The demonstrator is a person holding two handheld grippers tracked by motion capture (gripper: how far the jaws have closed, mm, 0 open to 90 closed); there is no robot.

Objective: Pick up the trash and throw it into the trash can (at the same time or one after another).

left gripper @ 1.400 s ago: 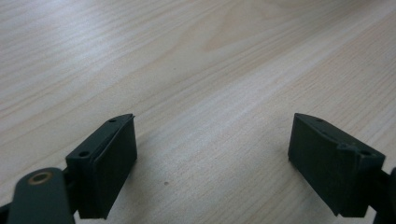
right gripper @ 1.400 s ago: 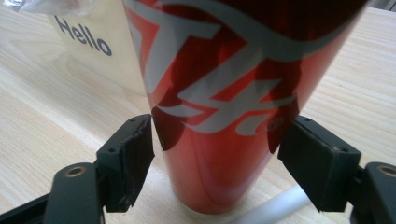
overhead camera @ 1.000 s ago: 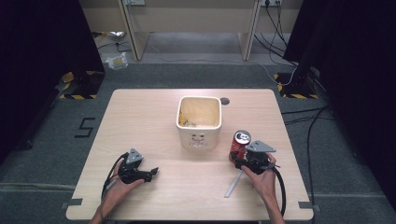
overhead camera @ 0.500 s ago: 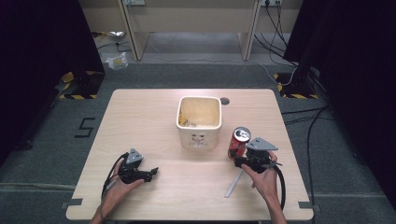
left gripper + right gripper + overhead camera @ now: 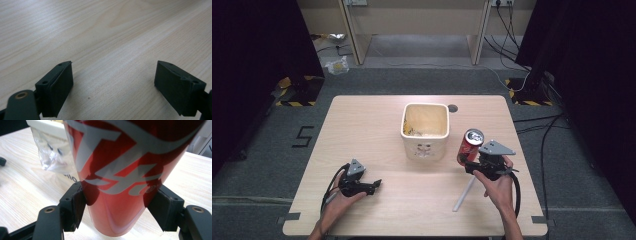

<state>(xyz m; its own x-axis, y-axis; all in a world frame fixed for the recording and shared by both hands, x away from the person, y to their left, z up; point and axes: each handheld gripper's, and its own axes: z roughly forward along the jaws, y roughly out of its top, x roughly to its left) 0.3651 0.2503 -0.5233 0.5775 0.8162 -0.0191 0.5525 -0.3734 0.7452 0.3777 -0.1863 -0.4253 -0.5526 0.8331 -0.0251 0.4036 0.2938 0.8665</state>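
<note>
A red drink can (image 5: pixel 471 144) with white lettering hangs upright above the table's right side, and my right gripper (image 5: pixel 473 162) is shut on its lower part. In the right gripper view the can (image 5: pixel 120 170) stands between the two black pads (image 5: pixel 78 206), which press on both its sides. Left of the can sits a cream square bin (image 5: pixel 425 129) with scraps inside. My left gripper (image 5: pixel 374 185) rests near the table's front left, open, its pads (image 5: pixel 58 86) wide apart over bare wood with nothing between them.
A white straw (image 5: pixel 464 194) lies on the table (image 5: pixel 362 130) just in front of my right hand. A small round hole (image 5: pixel 453 108) marks the tabletop behind the bin. Cables and desk legs stand on the floor beyond the far edge.
My right gripper has risen with the can, lifting it off the table and slightly toward the bin. The left gripper has stayed where it was.
</note>
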